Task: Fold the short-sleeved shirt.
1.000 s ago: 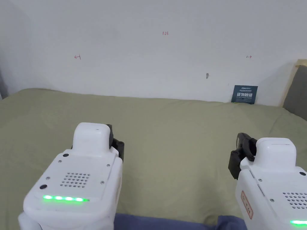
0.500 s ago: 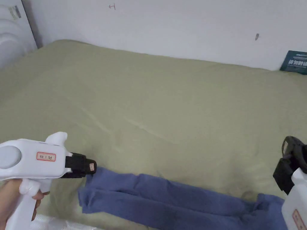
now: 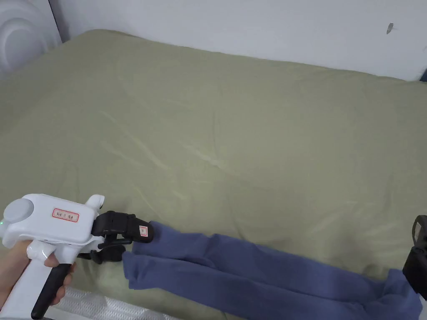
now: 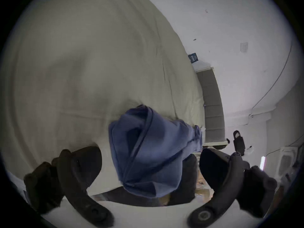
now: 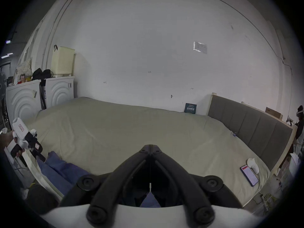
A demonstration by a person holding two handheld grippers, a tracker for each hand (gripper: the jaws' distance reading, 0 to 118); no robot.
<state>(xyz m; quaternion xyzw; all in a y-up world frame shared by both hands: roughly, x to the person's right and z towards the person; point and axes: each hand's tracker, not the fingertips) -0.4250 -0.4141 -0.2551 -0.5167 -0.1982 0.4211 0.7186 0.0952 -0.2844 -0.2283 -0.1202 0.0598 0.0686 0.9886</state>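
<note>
The blue shirt [image 3: 258, 271] lies bunched into a long, rumpled strip along the near edge of the bed [image 3: 233, 137], running from the near left toward the near right. Two rolled ridges of cloth run side by side along its length, with a dark crease between them. In the left gripper view its near-left end [image 4: 148, 152] appears as a loose wad of folds that hangs a little over the edge of the mattress.

The left gripper [image 3: 137, 243] sits at that left end of the shirt, held by a hand [image 3: 25, 271] on its white pistol-style handle. Its jaws are spread apart, one on each side of the cloth end, and in the left gripper view neither jaw presses on the fabric. From the right gripper view the same tool [image 5: 38, 152] appears at the far left, tips down at the shirt's end [image 5: 54, 167].

The right gripper [image 5: 150, 146] is at the near right of the bed, above the other end of the shirt. Its two black jaws are pressed together at the tips with nothing between them; a patch of blue cloth is visible beneath its body. In the head view only a black piece of it [image 3: 417, 256] comes in at the right edge, just beside the shirt's right end.

The olive-green sheet is lightly creased. Farther right on the bed lie a phone [image 5: 249, 174] and a small white object [image 5: 253, 165] just beside it, near the grey padded headboard [image 5: 250, 129]. A dark blue card [image 5: 190, 107] leans on the white wall [image 5: 148, 42] at the far side. Two white appliances [image 5: 41, 95] stand to the far left, a cream basket [image 5: 62, 61] on top of one.
</note>
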